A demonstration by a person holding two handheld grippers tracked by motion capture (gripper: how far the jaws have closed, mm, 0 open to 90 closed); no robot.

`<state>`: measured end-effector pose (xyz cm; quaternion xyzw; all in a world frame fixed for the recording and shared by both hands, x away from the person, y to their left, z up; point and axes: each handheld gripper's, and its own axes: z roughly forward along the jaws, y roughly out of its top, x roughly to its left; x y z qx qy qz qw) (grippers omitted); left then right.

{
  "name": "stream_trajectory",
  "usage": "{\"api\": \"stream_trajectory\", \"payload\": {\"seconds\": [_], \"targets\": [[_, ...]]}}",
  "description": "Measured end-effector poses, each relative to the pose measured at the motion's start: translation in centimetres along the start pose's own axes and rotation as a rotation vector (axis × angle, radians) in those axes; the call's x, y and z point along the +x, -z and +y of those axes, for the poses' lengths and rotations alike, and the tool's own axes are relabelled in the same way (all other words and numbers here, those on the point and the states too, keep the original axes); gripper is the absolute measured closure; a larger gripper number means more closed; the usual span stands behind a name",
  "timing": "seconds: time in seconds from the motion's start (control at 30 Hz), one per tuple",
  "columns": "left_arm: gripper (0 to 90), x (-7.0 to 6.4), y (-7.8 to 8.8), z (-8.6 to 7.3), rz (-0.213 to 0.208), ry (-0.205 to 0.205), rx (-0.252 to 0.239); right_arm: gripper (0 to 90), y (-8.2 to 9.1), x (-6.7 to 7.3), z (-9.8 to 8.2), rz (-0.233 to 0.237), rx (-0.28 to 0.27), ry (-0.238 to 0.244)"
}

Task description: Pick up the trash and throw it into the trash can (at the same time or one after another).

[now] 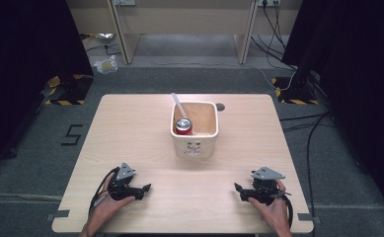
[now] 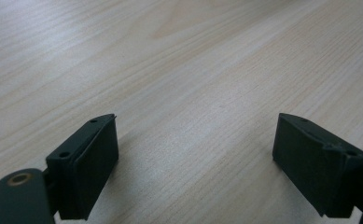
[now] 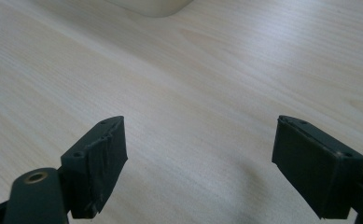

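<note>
A cream square tub [image 1: 195, 143] stands near the middle of the wooden table [image 1: 130, 133]. Inside it a red drink can [image 1: 183, 127] sits at the left, and a white spoon [image 1: 178, 104] leans out over the back left rim. My left gripper [image 1: 144, 189] rests near the front left of the table, held by a hand. Its jaws stand wide apart over bare wood in the left gripper view [image 2: 195, 140]. My right gripper [image 1: 239, 190] rests near the front right, jaws also wide apart [image 3: 200, 140], with the tub's base [image 3: 151, 5] at the top edge.
A dark round hole [image 1: 220, 105] marks the table behind the tub. Grey carpet surrounds the table, with cables [image 1: 308, 133] on the floor at the right and black curtains on both sides. Desk legs stand at the back.
</note>
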<state>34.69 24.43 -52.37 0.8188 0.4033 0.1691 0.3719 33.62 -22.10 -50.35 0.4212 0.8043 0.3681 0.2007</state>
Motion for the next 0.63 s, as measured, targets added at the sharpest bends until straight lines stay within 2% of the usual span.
{"api": "stream_trajectory", "payload": {"seconds": [0.3, 0.47, 0.63], "targets": [[13.5, 0.0, 0.0, 0.0, 0.000, 0.000, 0.000, 17.7, -0.1, 0.5, -0.6, -0.003, 0.024, 0.004], [13.5, 0.0, 0.0, 0.0, 0.001, -0.001, 0.002, 17.6, -0.3, 0.5, -0.7, -0.014, 0.033, 0.027], [13.5, 0.0, 0.0, 0.0, 0.001, -0.002, 0.002, 17.3, -0.5, 0.6, -1.2, -0.010, 0.051, 0.007]]}}
